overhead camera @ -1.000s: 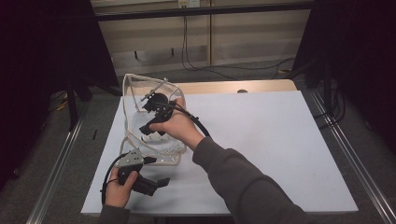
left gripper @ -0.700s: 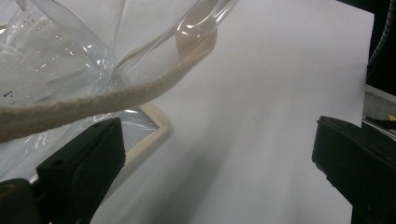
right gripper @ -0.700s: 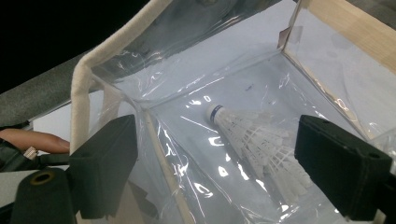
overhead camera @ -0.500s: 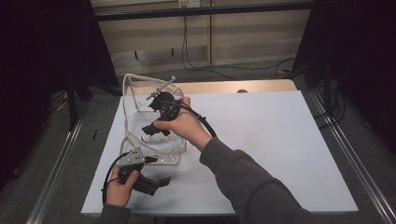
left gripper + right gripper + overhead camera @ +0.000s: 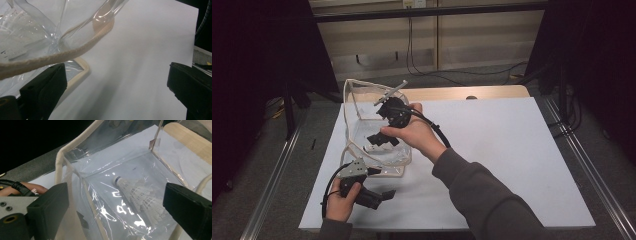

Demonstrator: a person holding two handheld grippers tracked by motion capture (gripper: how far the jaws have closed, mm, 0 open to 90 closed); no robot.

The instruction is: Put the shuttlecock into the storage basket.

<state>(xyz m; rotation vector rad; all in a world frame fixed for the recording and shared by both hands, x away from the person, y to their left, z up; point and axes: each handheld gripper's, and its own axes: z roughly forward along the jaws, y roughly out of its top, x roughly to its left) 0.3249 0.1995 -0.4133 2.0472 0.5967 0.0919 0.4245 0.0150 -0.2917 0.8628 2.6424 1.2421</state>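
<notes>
From above, the right gripper (image 5: 379, 140) hangs inside the mouth of a clear plastic bag (image 5: 362, 107) with cream piping, which stands at the left of the white table (image 5: 512, 150). Its jaws have just been opening and nothing sits between them. The left gripper (image 5: 384, 194) rests low at the table's near edge, just beside the bag's front corner. The room around is dark, with a pale wall, trailing cables and metal rails along the floor.

In the left gripper view, the jaws stand wide apart with bare white table between them; the bag's piped rim (image 5: 62, 56) crosses above one jaw, and I cannot tell whether it touches.

In the right gripper view, the jaws gape wide, and a white shuttlecock (image 5: 136, 195) lies on its side on the bag's floor, cork tip toward the far wall.

I'd judge the soft bag could snag on a jaw as the gripper lifts out, tipping over and rolling the shuttlecock.
</notes>
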